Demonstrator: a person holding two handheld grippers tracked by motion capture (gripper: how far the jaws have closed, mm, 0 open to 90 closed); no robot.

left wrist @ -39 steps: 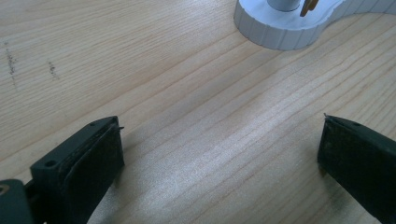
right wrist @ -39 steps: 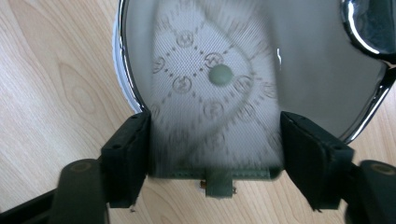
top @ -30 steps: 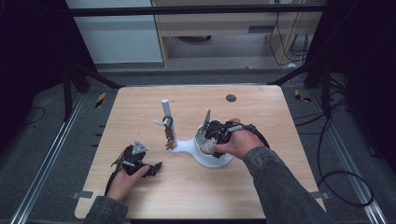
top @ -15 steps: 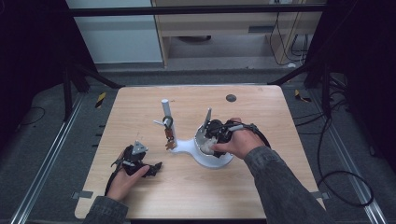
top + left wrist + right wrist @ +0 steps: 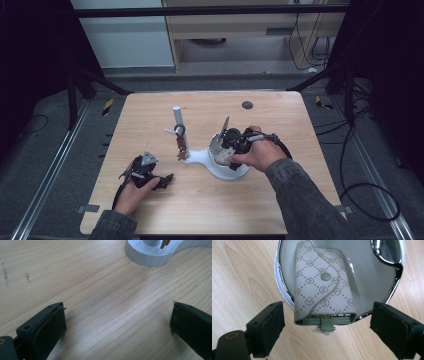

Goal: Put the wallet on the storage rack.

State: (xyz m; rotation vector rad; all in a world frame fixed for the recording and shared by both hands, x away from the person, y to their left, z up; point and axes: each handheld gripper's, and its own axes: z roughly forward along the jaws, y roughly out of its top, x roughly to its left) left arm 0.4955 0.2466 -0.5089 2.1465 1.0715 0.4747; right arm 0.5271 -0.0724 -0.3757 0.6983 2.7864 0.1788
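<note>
A beige patterned key case [image 5: 322,282] with a green snap tab lies in the chrome-rimmed white dish [image 5: 279,277]. One end of the case hangs over the rim. My right gripper [image 5: 329,315] hovers over that end. Its jaws have just been opening, and they stand on either side of the case without touching it. In the high view the right gripper [image 5: 226,145] sits over the dish of the white stand [image 5: 200,157]. My left gripper [image 5: 166,178] rests on the table at the front left, open, with bare wood between its jaws [image 5: 117,322].
The stand has an upright white post [image 5: 177,117] with hooks; small keys [image 5: 181,147] hang from one. Its ribbed base [image 5: 150,255] lies ahead of the left gripper. A chrome piece [image 5: 224,125] rises from the dish. A dark round spot [image 5: 247,105] marks the table's far side.
</note>
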